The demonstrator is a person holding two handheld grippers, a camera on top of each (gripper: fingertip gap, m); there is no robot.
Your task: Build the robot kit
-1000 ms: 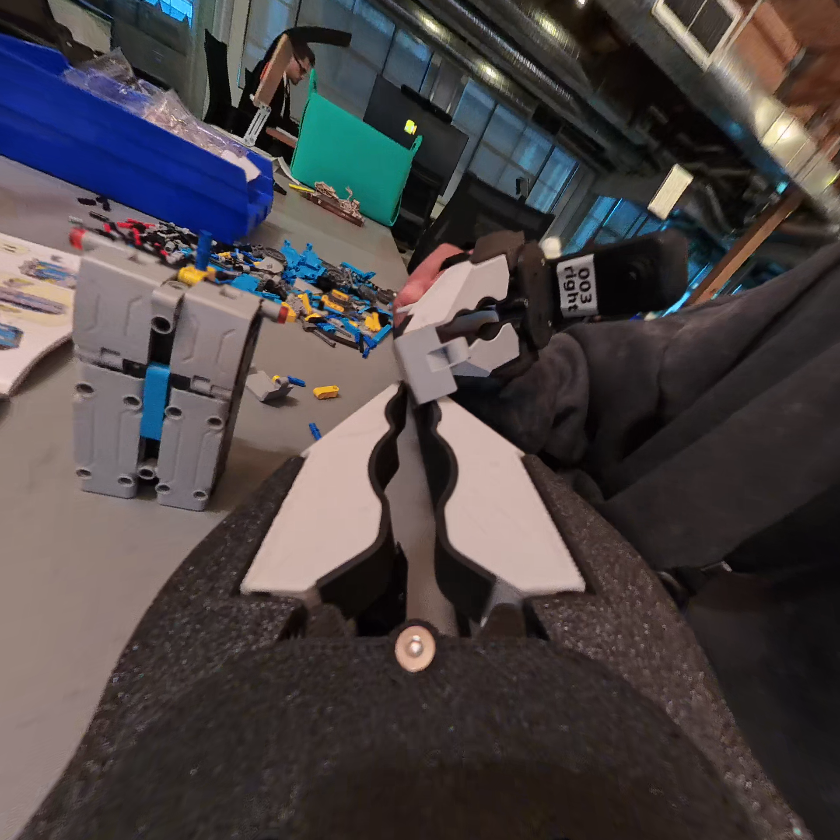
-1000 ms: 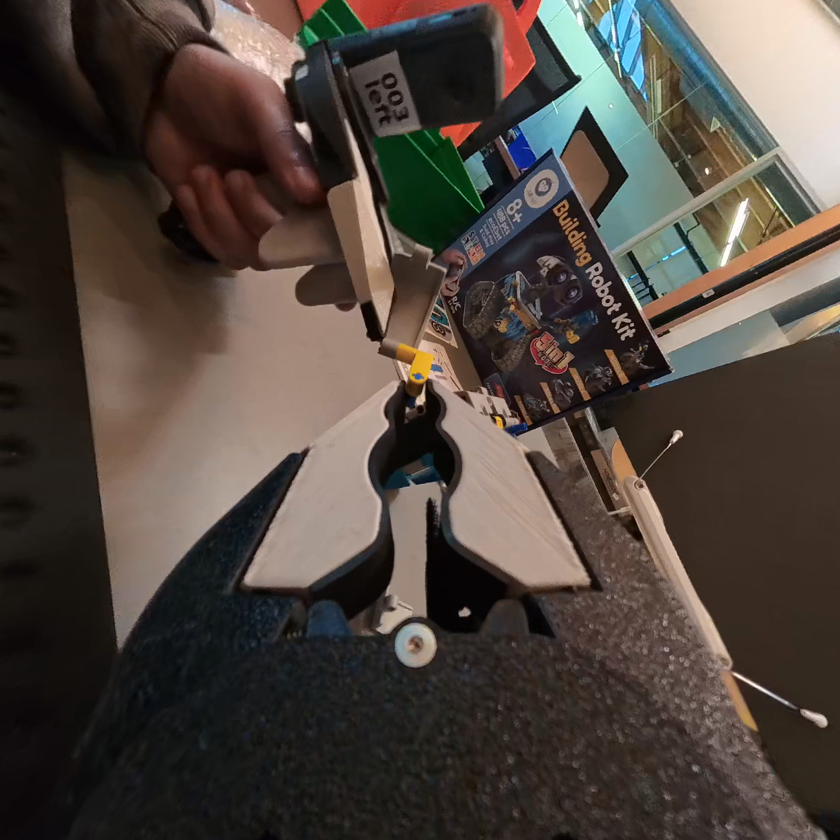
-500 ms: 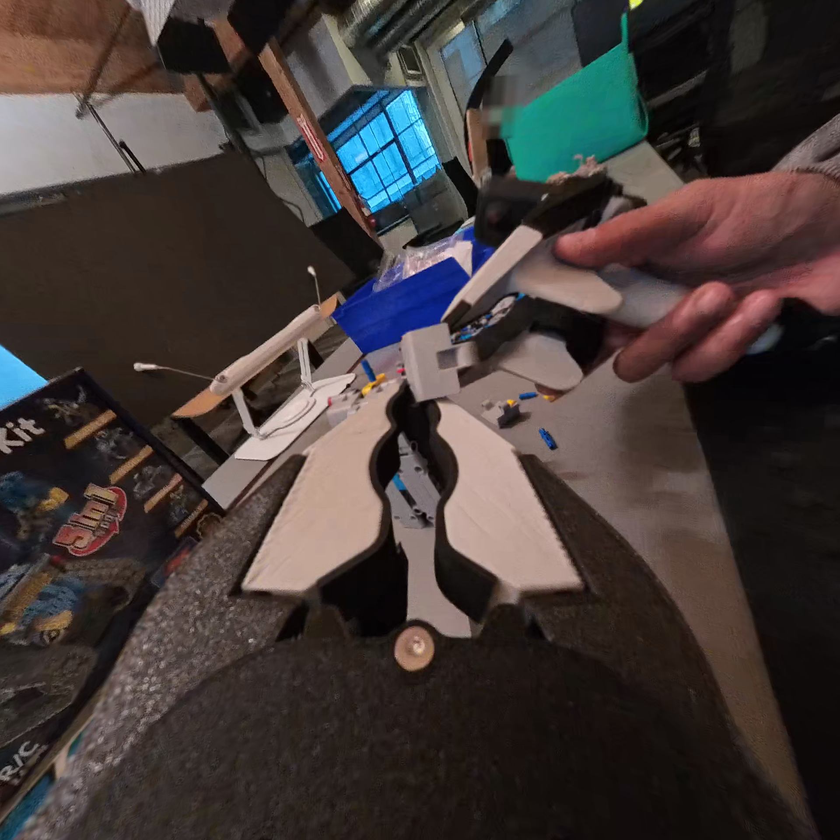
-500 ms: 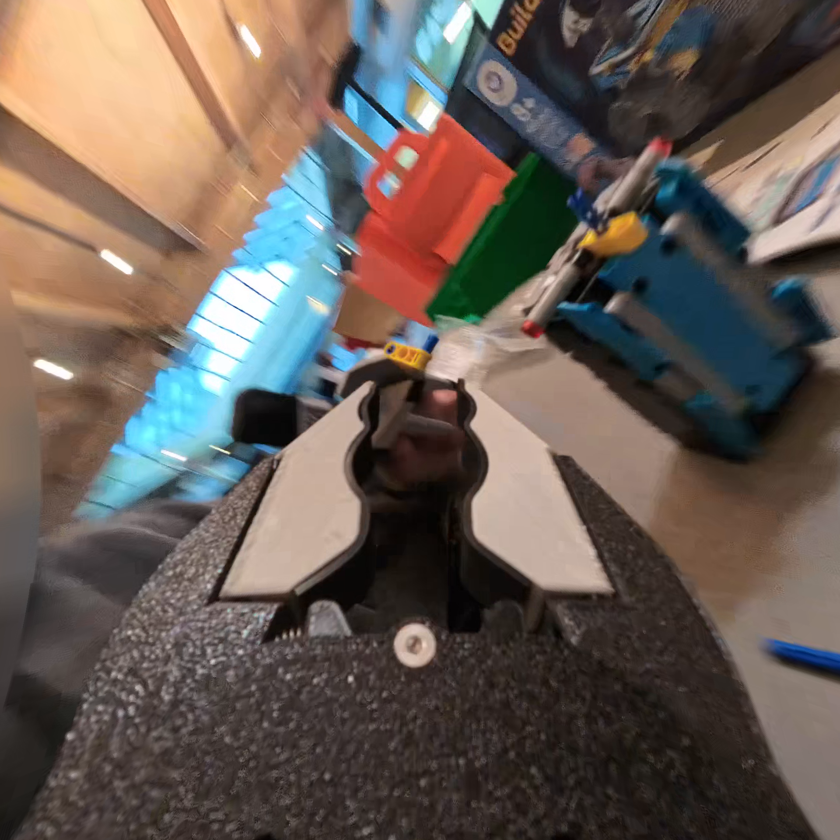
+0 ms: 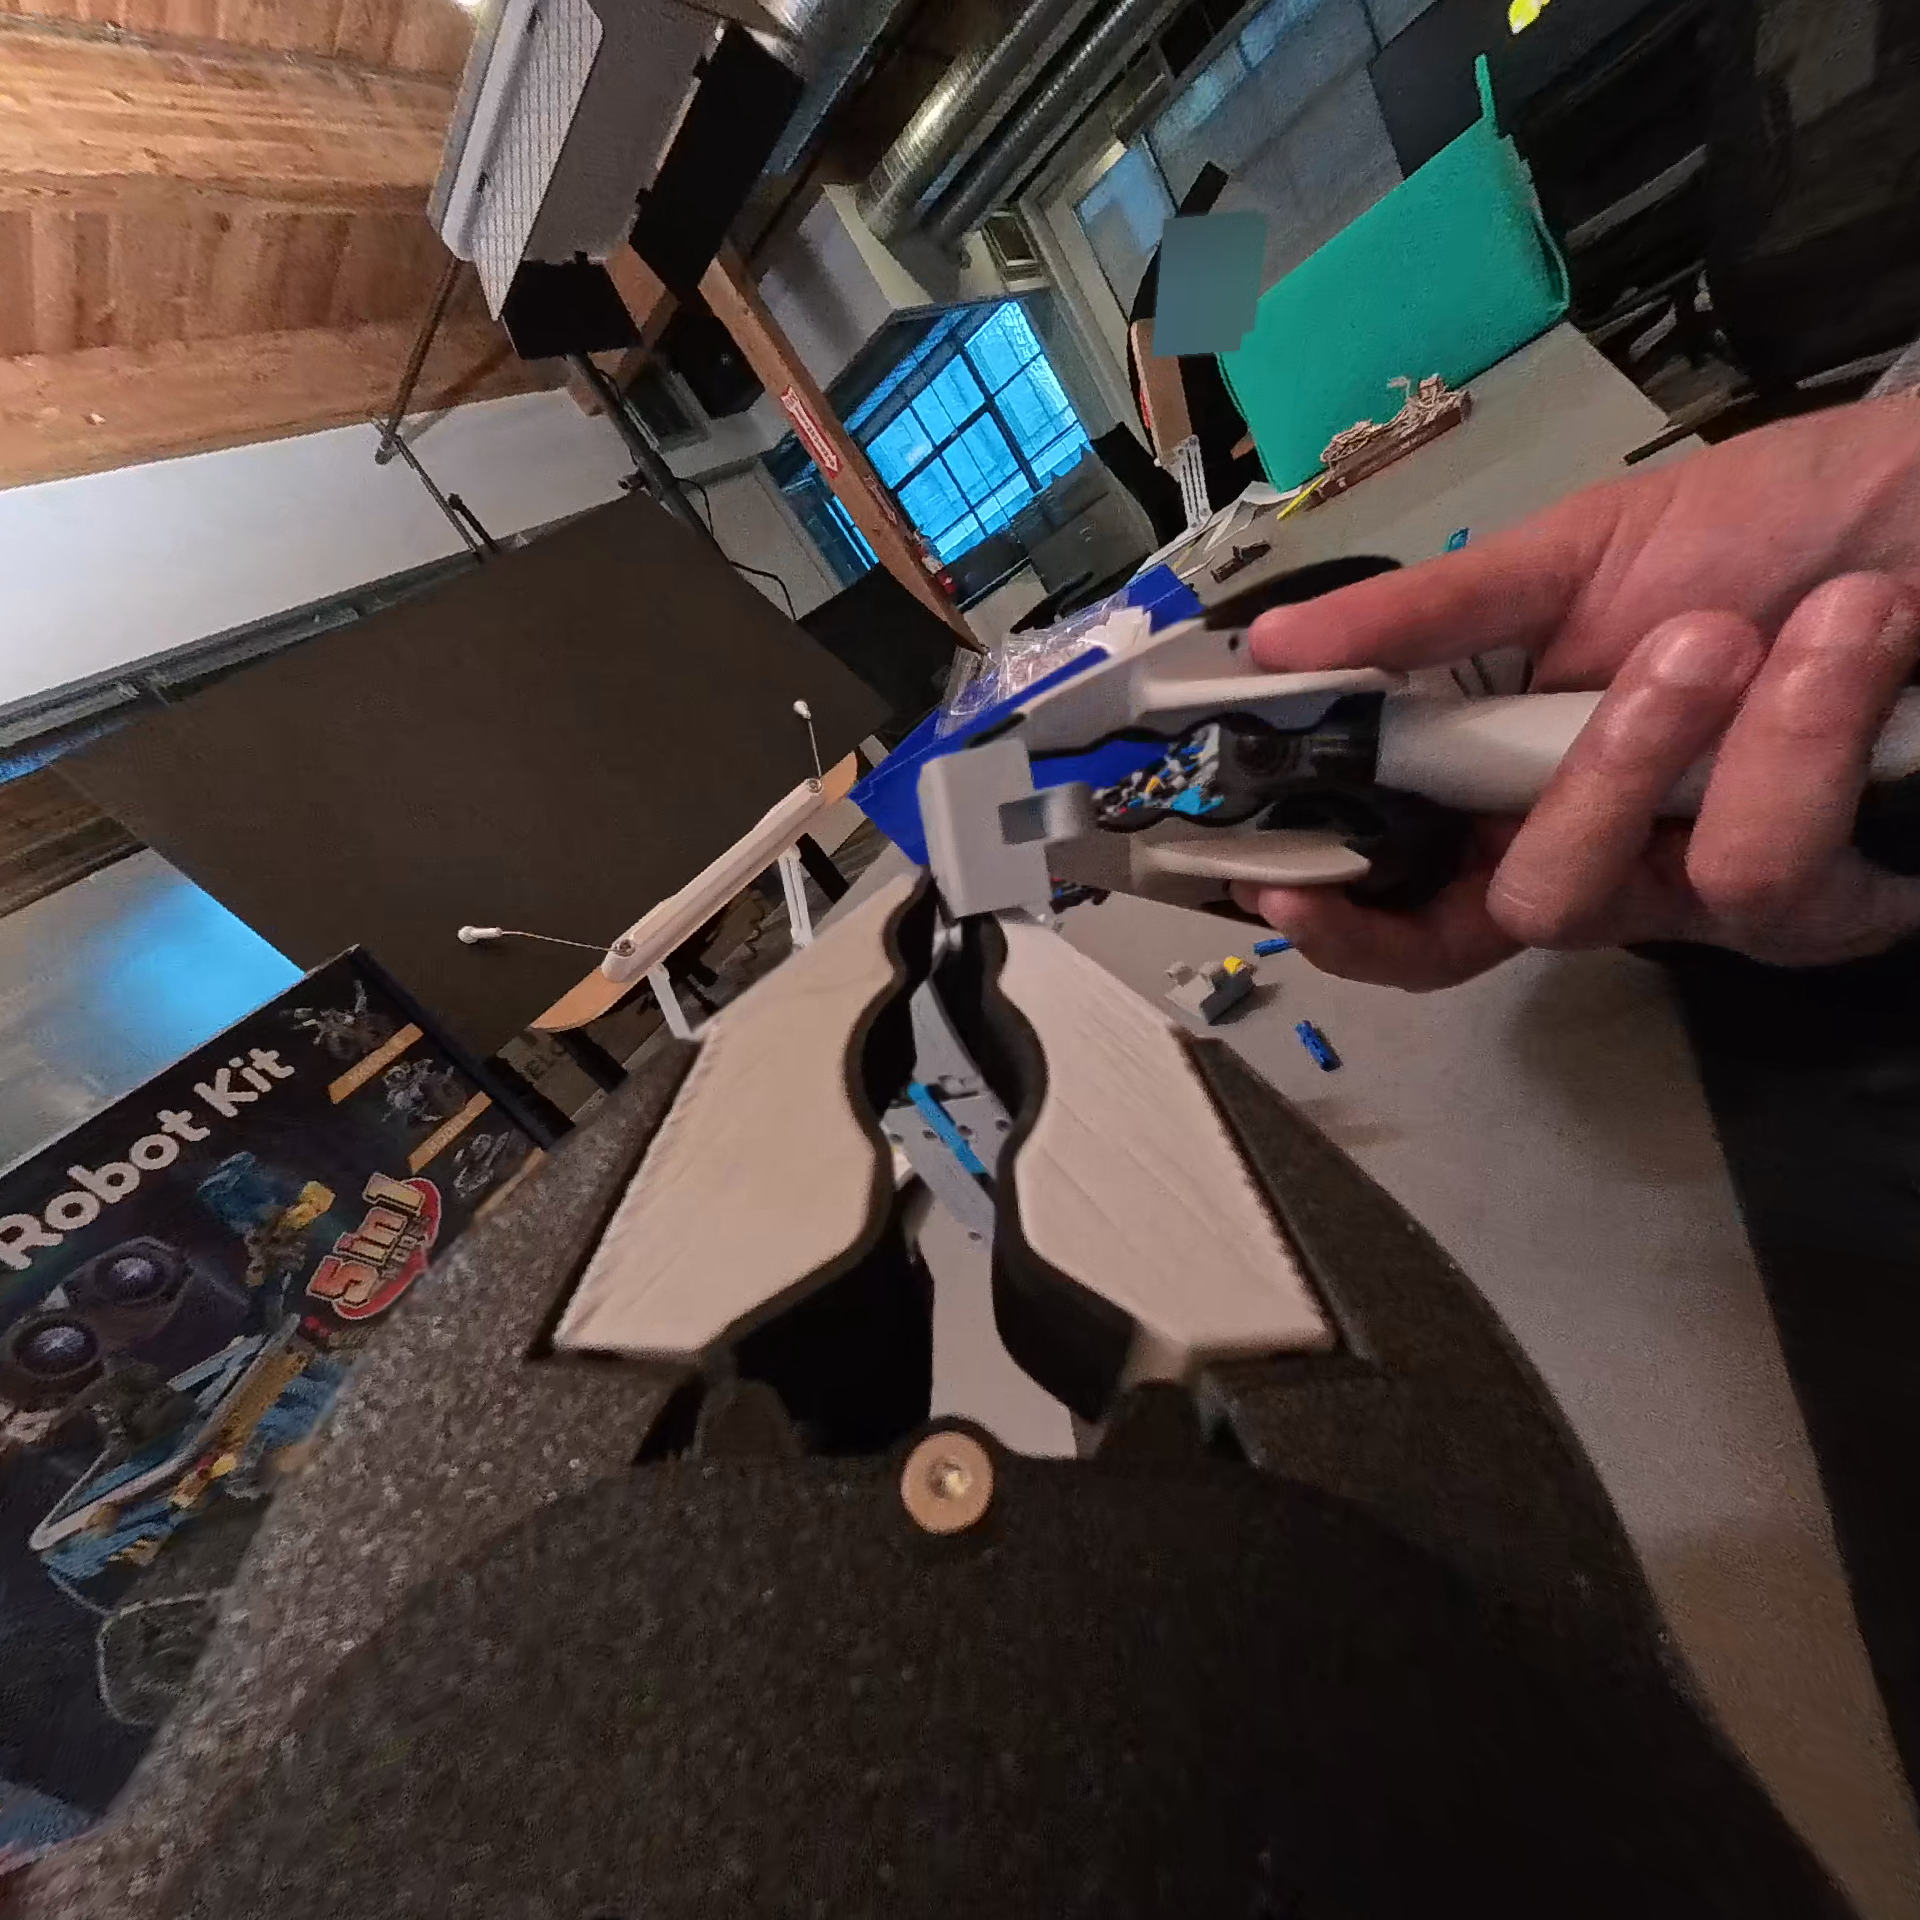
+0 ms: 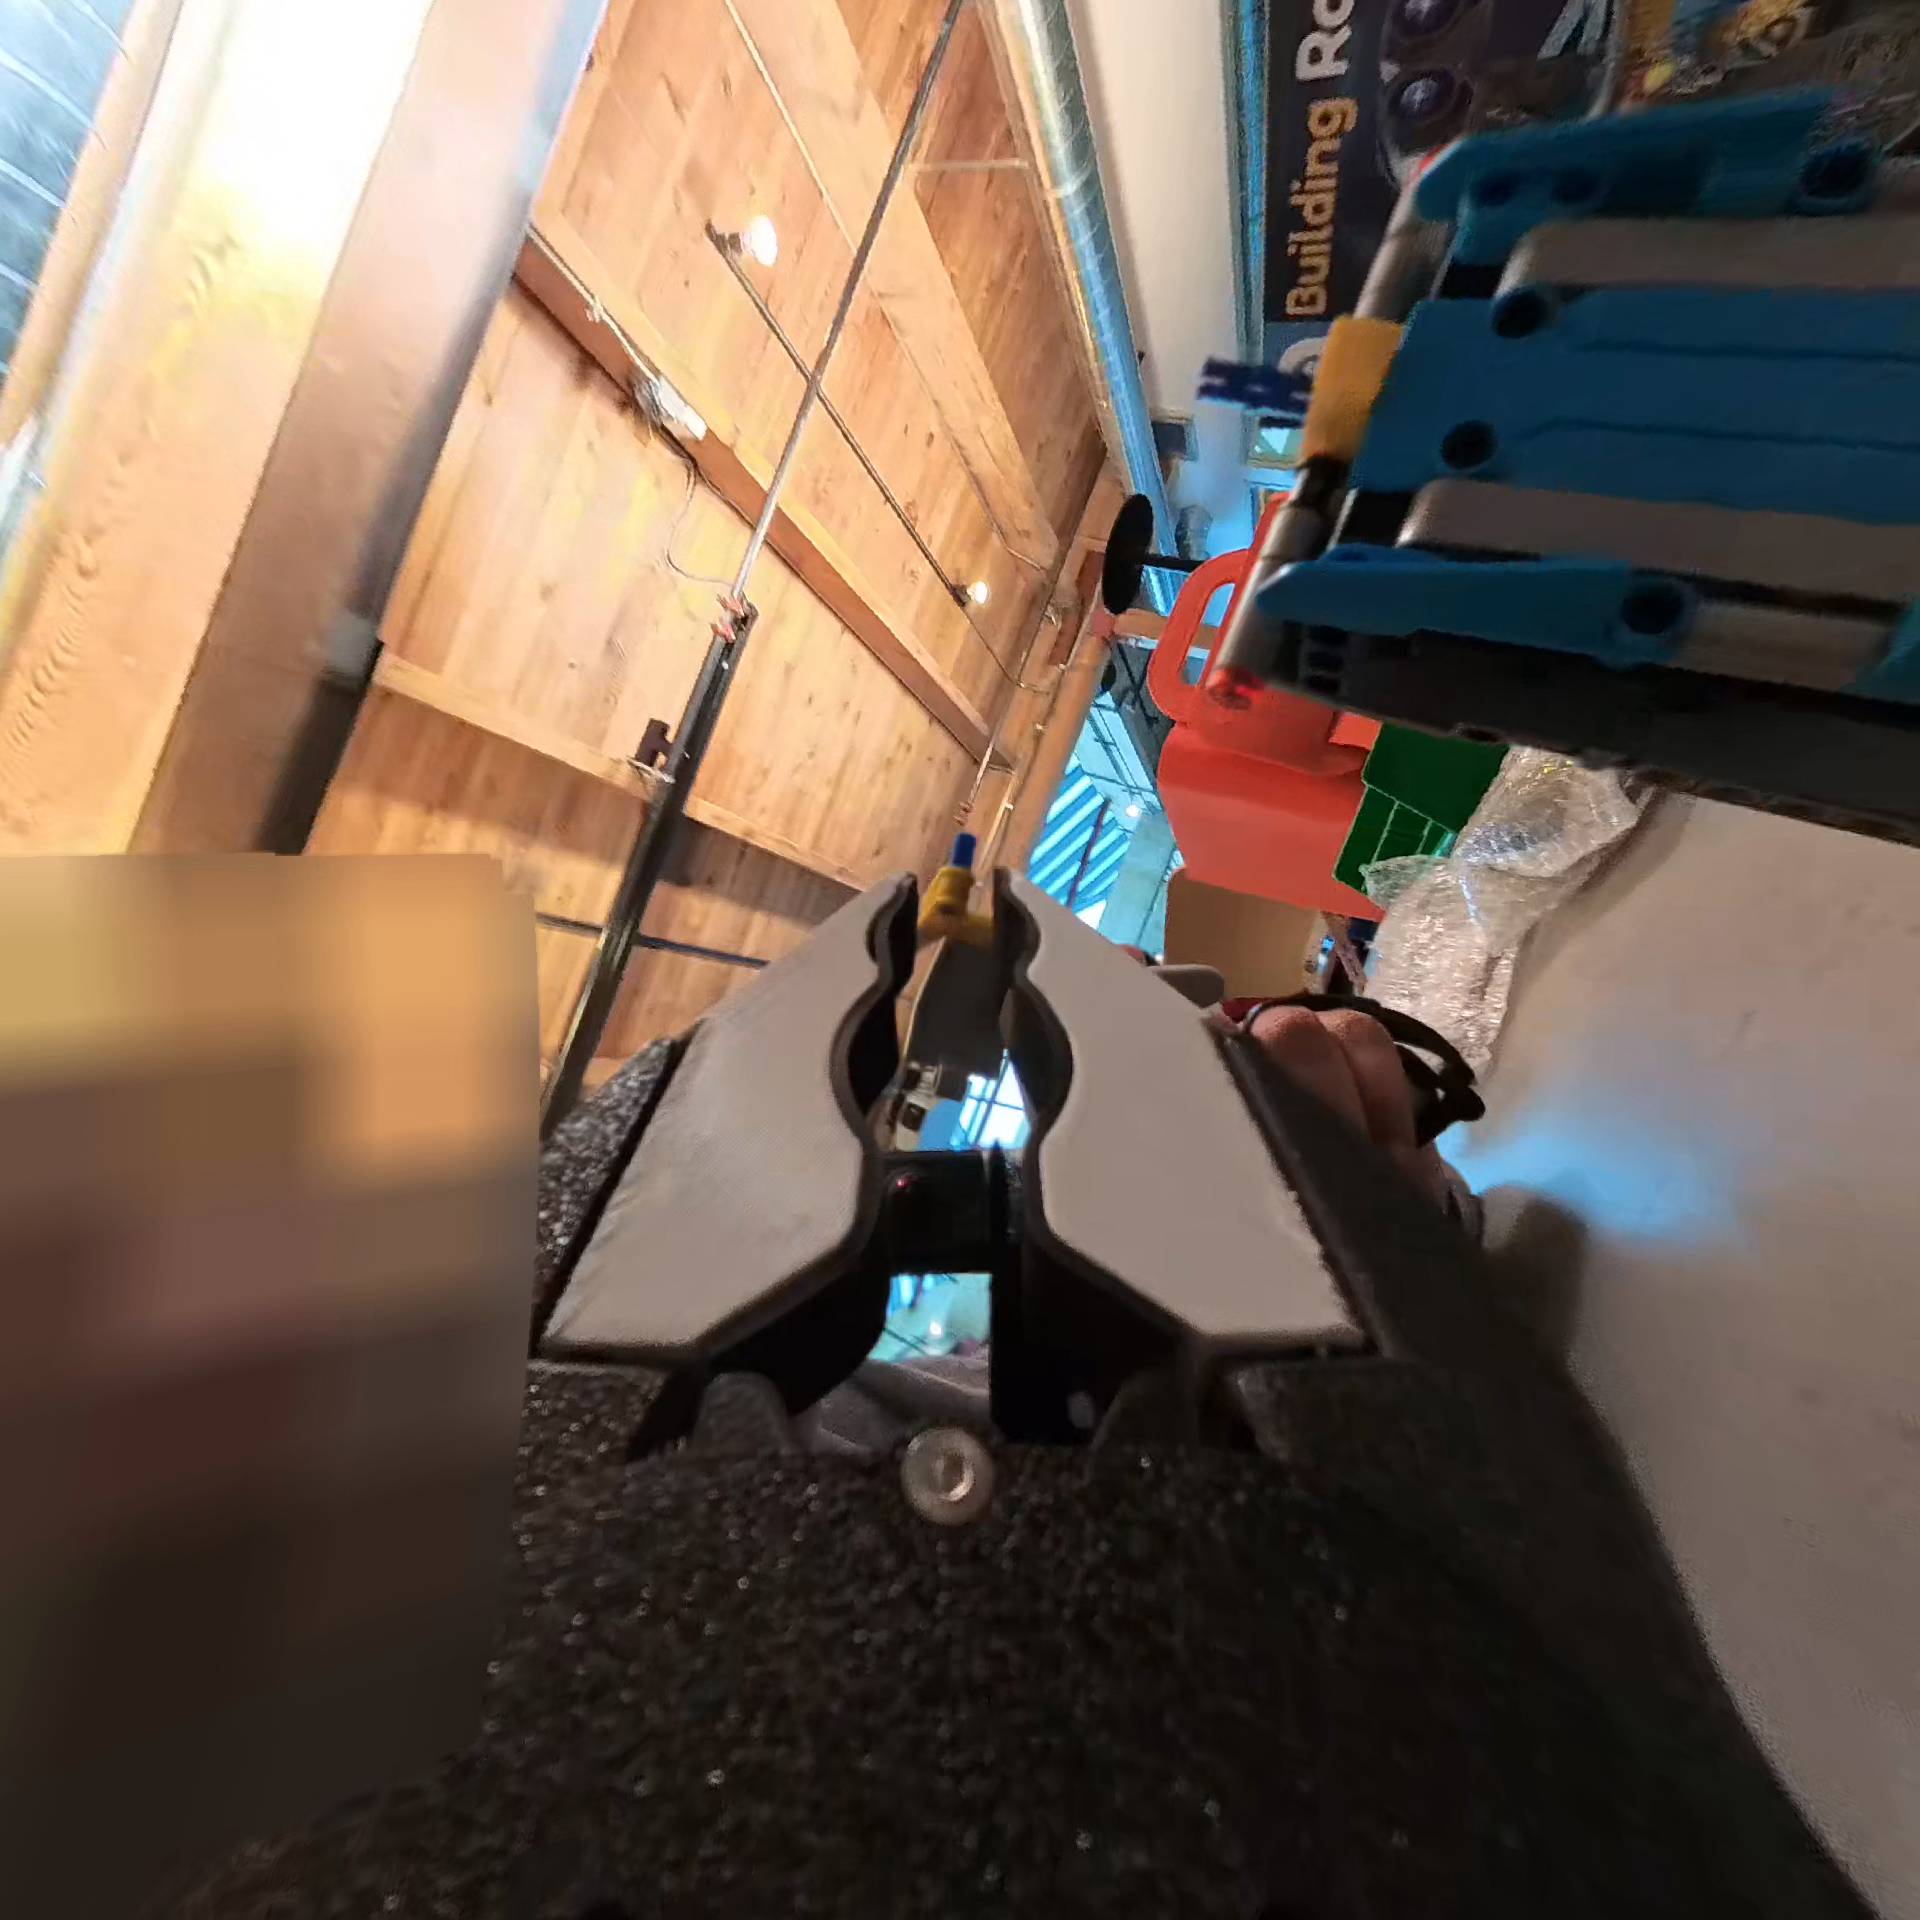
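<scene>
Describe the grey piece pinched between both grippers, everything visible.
The grey L-shaped plastic piece is a flat, matte block with a square notch in one side. The right gripper clamps it from the right, and its lower edge sits at the closed tips of the left gripper. It is held in the air above the grey table. In the right wrist view a yellow connector with a blue pin sits at that gripper's tips.

both handheld grippers are the same build, grey and black

left gripper (image 5: 951,920) and right gripper (image 6: 961,894) each have two pale grey fingers (image 5: 748,1143) with wavy black-edged inner sides, set in a speckly black foam-looking body (image 5: 935,1714) with one round silver screw (image 5: 945,1488) in the middle. dark grey sleeve (image 6: 1475,1299) beside the right one's finger
</scene>
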